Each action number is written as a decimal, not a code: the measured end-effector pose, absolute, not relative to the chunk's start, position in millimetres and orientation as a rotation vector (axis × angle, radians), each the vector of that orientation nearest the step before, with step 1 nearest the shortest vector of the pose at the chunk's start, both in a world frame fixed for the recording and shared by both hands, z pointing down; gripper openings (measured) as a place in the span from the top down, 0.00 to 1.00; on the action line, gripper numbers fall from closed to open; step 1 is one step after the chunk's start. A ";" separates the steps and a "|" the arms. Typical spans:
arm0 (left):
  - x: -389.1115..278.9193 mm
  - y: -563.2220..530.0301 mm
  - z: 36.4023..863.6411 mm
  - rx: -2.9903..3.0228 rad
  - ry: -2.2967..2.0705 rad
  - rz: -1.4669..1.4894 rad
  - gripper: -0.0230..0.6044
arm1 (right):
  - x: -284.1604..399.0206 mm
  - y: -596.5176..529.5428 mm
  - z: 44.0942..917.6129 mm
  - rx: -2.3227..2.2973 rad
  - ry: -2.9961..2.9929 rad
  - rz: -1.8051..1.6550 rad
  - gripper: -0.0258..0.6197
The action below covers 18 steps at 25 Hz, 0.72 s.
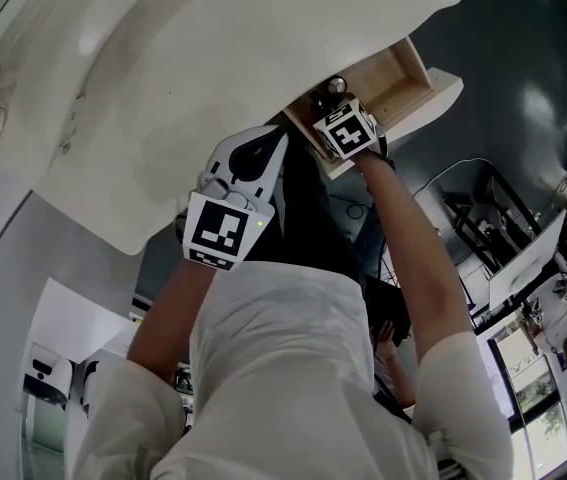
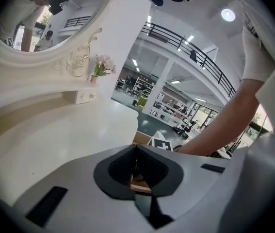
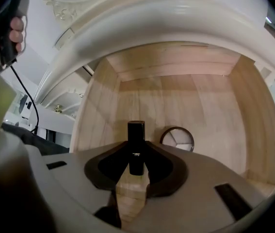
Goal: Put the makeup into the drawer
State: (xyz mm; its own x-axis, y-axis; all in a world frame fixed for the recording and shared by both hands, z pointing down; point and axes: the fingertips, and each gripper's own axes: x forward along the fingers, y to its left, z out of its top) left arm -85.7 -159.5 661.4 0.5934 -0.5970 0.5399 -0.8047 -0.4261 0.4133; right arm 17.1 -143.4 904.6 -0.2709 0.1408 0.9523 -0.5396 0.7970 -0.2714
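Observation:
The wooden drawer point(image 1: 413, 68) stands pulled out from under the white dressing table point(image 1: 163, 88). My right gripper point(image 1: 338, 103) points down into it, shut on a black makeup tube point(image 3: 136, 140) that stands up between the jaws of the gripper point(image 3: 136, 166). A round compact point(image 3: 177, 139) lies on the drawer floor point(image 3: 215, 106), just right of the tube. My left gripper point(image 1: 278, 138) hovers at the table's edge beside the drawer. In its own view the left gripper point(image 2: 136, 152) has its jaws together with nothing between them.
A carved oval mirror point(image 2: 35, 13) rises behind the tabletop point(image 2: 55, 130), with a small flower vase point(image 2: 101, 67) and a little white box point(image 2: 86, 97) near it. Dark floor, cables and equipment point(image 1: 483, 218) lie to the right of the drawer.

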 end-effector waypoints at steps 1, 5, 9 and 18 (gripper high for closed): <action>-85.7 -159.0 662.1 2.168 -1.104 0.415 0.94 | 17.6 -144.0 906.1 0.318 -1.730 0.670 0.79; -84.6 -157.8 664.3 2.158 -1.102 0.424 0.94 | 20.2 -146.0 905.5 0.344 -1.736 0.686 0.78; -81.7 -157.9 665.7 2.157 -1.098 0.432 0.94 | 24.7 -144.0 903.3 0.350 -1.739 0.692 0.72; -76.6 -151.7 666.9 2.188 -1.067 0.496 0.94 | 18.0 -152.6 870.9 0.420 -1.800 0.678 0.71</action>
State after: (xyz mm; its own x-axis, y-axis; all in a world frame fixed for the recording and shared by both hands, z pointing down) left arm -76.6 -151.7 666.9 0.5979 -0.5559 0.5775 -0.7998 -0.4613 0.3840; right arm 18.0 -152.6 870.9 -0.3246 0.0469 0.9447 -0.5882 0.7721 -0.2404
